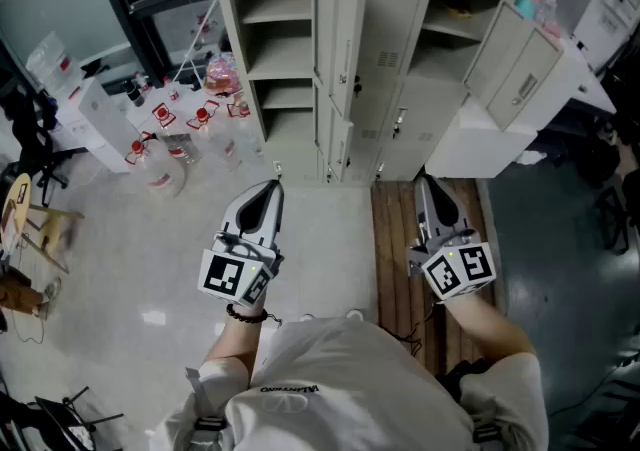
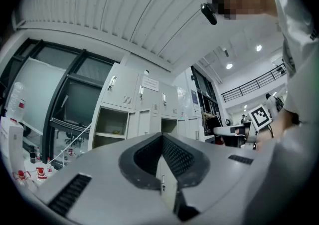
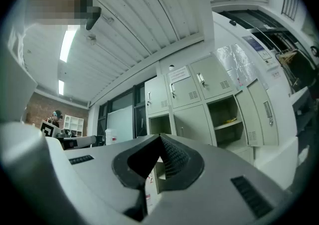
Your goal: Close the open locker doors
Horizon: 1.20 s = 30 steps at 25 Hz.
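Lockers (image 1: 400,39) face two grippers: left gripper (image 1: 275,183), right gripper (image 1: 426,180).

Even indoor ceiling light, head view sharp; both gripper views heavy fisheye, dark corner vignetting, near foreground soft.

The left claw (image 1: 274,184) and right claw (image 1: 426,181) point toward lockers (image 1: 402,59) with open doors (image 1: 340,34).

The head view looks steeply down from above the person's shoulders onto the grey plastic left gripper (image 1: 274,184), the matching right gripper (image 1: 424,181) and the pale grey metal lockers (image 1: 420,109) near ahead. Each gripper view sits low behind its own jaws, tilted slightly up at those lockers and the white ribbed ceiling (image 2: 124,14). All three views share the open compartments (image 1: 280,9).
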Each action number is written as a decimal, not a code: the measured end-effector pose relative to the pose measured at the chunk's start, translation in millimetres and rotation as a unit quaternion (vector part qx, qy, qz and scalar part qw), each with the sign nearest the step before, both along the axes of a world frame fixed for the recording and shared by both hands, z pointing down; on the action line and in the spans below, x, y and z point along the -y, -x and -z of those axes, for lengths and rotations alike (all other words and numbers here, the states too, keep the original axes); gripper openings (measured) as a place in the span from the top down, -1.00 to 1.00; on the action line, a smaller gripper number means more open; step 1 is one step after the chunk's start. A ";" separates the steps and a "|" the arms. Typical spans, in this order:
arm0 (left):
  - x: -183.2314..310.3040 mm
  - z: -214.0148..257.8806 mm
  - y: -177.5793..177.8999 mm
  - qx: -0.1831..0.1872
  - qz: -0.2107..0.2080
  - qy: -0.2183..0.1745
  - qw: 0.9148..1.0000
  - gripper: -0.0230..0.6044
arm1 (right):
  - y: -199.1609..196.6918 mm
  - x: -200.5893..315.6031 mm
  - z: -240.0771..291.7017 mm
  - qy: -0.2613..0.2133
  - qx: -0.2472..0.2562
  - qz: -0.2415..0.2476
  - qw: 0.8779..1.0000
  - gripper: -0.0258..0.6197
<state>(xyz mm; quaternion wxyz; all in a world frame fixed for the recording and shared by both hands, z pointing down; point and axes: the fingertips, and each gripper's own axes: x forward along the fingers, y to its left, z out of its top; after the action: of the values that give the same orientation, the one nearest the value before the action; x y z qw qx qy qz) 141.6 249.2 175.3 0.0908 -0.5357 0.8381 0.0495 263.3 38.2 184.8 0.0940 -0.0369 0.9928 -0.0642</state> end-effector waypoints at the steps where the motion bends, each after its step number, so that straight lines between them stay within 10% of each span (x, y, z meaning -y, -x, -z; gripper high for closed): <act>1: -0.4 -0.7 0.6 0.000 -0.001 0.001 1.000 0.91 | 1.4 -0.8 -0.6 -0.001 -0.002 0.000 1.000 0.89; 17: 16.5 -37.4 35.9 -0.011 -0.018 0.023 1.000 0.91 | 57.0 -11.4 -6.8 -0.014 -0.001 0.002 1.000 0.89; 30: 149.9 -70.0 98.7 -0.021 -0.006 0.058 0.998 0.91 | 151.2 67.5 -32.8 -0.014 -0.006 0.067 0.998 0.89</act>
<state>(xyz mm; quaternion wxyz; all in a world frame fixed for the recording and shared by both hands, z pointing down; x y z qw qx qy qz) 42.8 99.2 245.3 0.0420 -0.5436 0.8382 0.0124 112.1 -29.3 217.6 0.0837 0.0306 0.9944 -0.0561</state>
